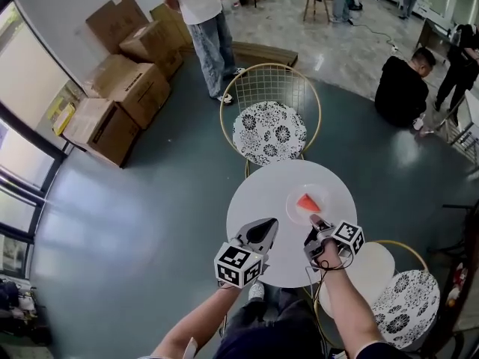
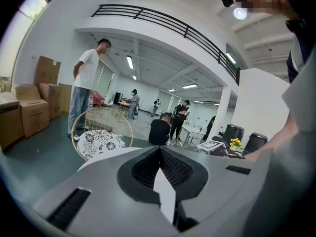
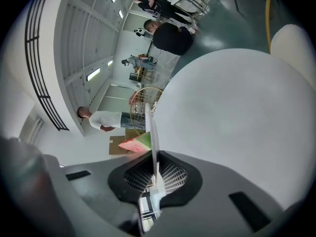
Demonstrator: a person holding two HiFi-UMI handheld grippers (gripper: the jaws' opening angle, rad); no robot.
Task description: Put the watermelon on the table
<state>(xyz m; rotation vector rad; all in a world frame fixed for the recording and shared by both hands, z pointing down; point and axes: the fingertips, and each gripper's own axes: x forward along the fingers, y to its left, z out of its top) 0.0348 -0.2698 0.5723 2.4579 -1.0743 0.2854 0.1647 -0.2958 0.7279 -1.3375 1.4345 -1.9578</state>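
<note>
A red watermelon slice [image 1: 307,203] with a green rind lies on a small white plate [image 1: 293,212] just above the round white table [image 1: 258,197]. My right gripper [image 1: 316,224] is shut on the plate's near rim. In the right gripper view the plate [image 3: 150,125] stands edge-on between the jaws, with the slice [image 3: 138,143] on its left and the table [image 3: 237,107] close beneath. My left gripper [image 1: 266,229] hovers over the table's near left part, shut and holding nothing. In its own view the left gripper [image 2: 164,184] points across the table [image 2: 98,160].
A gold wire chair [image 1: 269,126] with a patterned cushion stands behind the table. Another patterned chair [image 1: 408,305] and a white round seat [image 1: 370,271] are at the right. Cardboard boxes [image 1: 123,81] line the left wall. One person [image 1: 206,21] stands behind; another [image 1: 404,88] crouches.
</note>
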